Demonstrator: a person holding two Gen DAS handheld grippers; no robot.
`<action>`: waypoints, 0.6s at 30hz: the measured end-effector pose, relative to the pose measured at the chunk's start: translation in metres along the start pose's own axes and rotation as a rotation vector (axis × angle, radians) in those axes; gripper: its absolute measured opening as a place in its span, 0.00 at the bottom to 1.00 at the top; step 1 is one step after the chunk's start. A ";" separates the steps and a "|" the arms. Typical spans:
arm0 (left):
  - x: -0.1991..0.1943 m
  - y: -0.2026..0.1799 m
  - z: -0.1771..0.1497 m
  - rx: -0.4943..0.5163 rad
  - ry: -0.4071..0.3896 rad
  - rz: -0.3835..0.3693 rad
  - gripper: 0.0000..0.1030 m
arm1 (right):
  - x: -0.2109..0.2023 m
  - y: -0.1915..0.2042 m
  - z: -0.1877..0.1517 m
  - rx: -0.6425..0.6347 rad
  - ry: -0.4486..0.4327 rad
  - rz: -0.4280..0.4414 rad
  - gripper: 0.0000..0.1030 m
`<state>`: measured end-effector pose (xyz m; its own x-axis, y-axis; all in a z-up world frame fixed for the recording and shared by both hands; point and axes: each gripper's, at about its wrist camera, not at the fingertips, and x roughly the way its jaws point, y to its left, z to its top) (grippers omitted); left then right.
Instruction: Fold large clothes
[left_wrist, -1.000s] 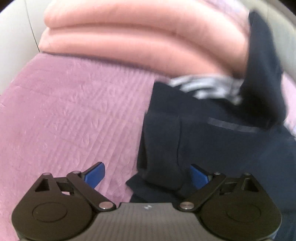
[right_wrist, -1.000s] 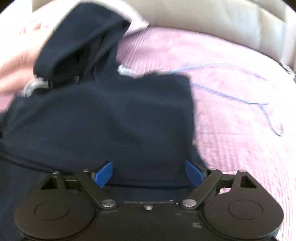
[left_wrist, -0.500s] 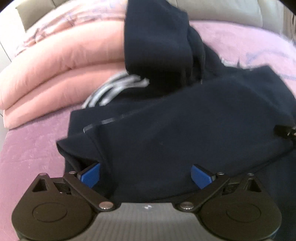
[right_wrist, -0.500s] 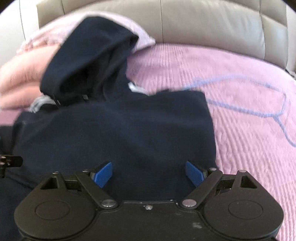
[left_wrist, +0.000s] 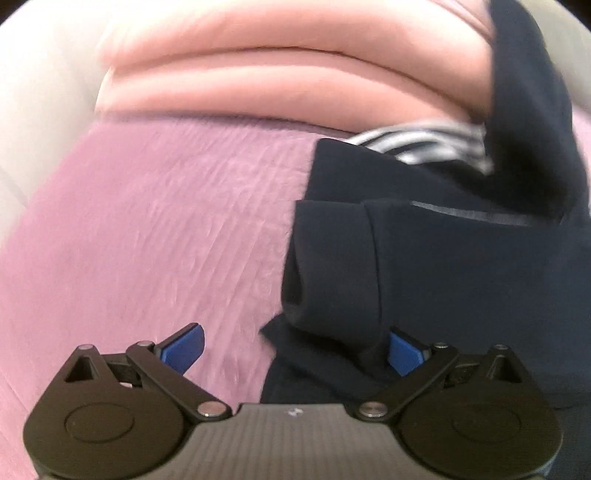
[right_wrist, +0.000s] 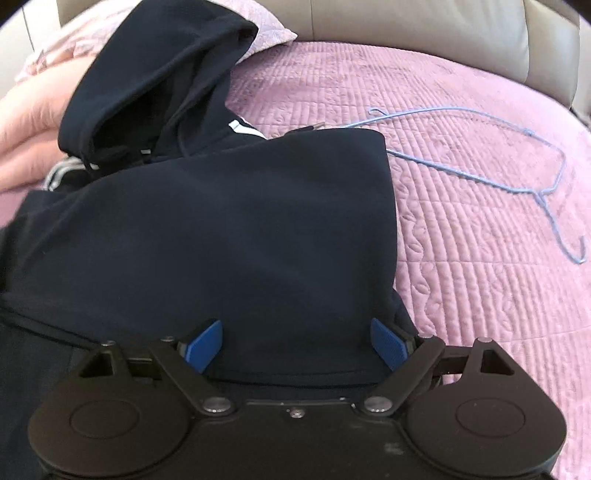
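The navy hoodie (right_wrist: 229, 236) lies on the quilted pink bedspread (right_wrist: 480, 258) of a bed, its body already doubled over into a broad panel and its hood (right_wrist: 159, 70) propped up against a stack of folded pink bedding (left_wrist: 288, 74) beyond it.

The right gripper (right_wrist: 295, 345) has its fingers spread wide and holds nothing. The folded panel's near hem lies between and just ahead of the blue pads (right_wrist: 205, 343), with its outer edge running up from the outer pad. A blue wire hanger (right_wrist: 532, 184) lies on the bedspread well outside that pad, apart from the garment.

The left gripper (left_wrist: 293, 349) is also wide and empty. Its outer pad is over bare bedspread, while its inner pad is partly hidden by a rolled sleeve cuff (left_wrist: 325, 266) that bulges just ahead of it. A striped garment (left_wrist: 421, 146) peeps out from under the hood, farther ahead.

The hoodie looks like thick, soft fleece: limp, fairly weighty for clothing, not slippery and not fragile. It will probably sag and unfold if lifted by a single layer. The firmer places to take hold seem to be the stitched hem ahead of the right fingers and the ribbed cuff ahead of the left, pinching through all layers at the corners.
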<state>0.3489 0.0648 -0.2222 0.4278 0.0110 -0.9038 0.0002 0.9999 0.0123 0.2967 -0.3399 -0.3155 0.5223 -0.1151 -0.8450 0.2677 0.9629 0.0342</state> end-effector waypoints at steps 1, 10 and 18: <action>-0.007 0.006 -0.002 -0.028 0.010 -0.033 0.98 | -0.004 0.005 0.002 -0.006 -0.004 -0.023 0.99; -0.048 -0.018 0.025 -0.004 -0.048 -0.197 0.98 | -0.045 0.069 -0.001 -0.122 -0.170 0.157 0.99; -0.034 -0.097 0.134 0.102 -0.154 -0.342 0.98 | -0.025 0.078 -0.009 -0.177 -0.138 0.195 0.99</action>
<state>0.4554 -0.0335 -0.1353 0.5184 -0.3316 -0.7883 0.2533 0.9399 -0.2288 0.2972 -0.2593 -0.2969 0.6580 0.0555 -0.7509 0.0125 0.9963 0.0846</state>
